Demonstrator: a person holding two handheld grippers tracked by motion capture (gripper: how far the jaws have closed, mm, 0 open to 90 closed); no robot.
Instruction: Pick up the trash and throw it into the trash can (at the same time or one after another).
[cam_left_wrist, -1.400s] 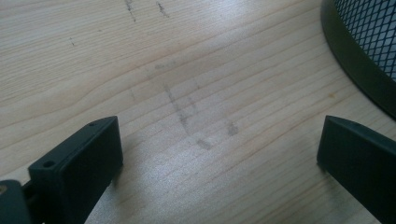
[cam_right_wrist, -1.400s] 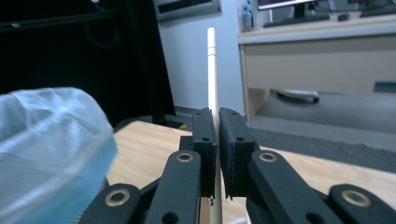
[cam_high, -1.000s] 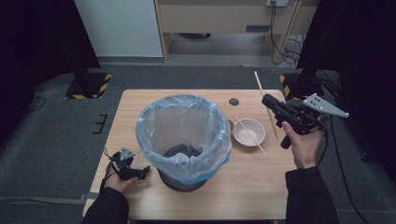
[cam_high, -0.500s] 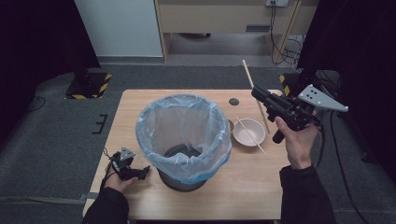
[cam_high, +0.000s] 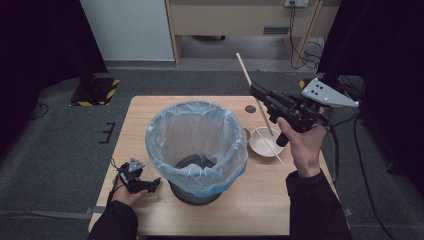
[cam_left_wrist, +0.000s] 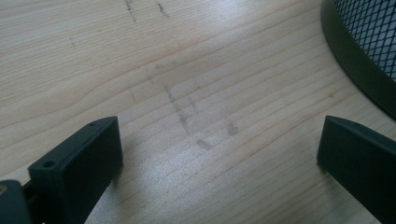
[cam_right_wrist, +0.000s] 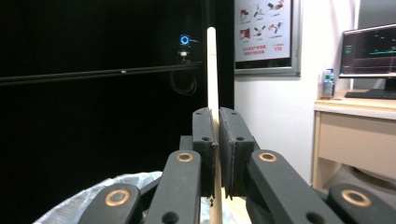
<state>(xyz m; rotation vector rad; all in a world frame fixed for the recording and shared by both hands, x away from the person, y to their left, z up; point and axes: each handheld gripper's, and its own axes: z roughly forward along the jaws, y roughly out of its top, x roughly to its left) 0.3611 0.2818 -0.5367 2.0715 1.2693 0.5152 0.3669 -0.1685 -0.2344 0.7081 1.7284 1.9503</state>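
My right gripper (cam_high: 256, 91) is raised above the table's right side, shut on a wooden chopstick (cam_high: 254, 94) that slants up and away. In the right gripper view the chopstick (cam_right_wrist: 212, 74) stands upright, clamped between the black fingers (cam_right_wrist: 204, 140). A second chopstick (cam_high: 270, 148) lies across a small pale bowl (cam_high: 265, 145) on the table. A black mesh bin lined with a pale blue bag (cam_high: 196, 145) stands mid-table. My left gripper (cam_high: 150, 184) rests open on the wood by the bin's left base; in the left gripper view its jaws stand wide apart over bare wood beside the bin base (cam_left_wrist: 359, 70).
A small dark round lid (cam_high: 250, 108) lies on the wooden table (cam_high: 145, 112) behind the bowl. Grey carpet surrounds the table, with a yellow-black striped block (cam_high: 95, 91) at the far left and a cabinet with cables at the back.
My right gripper has moved left, toward the bin, carrying the chopstick. The left gripper has stayed still.
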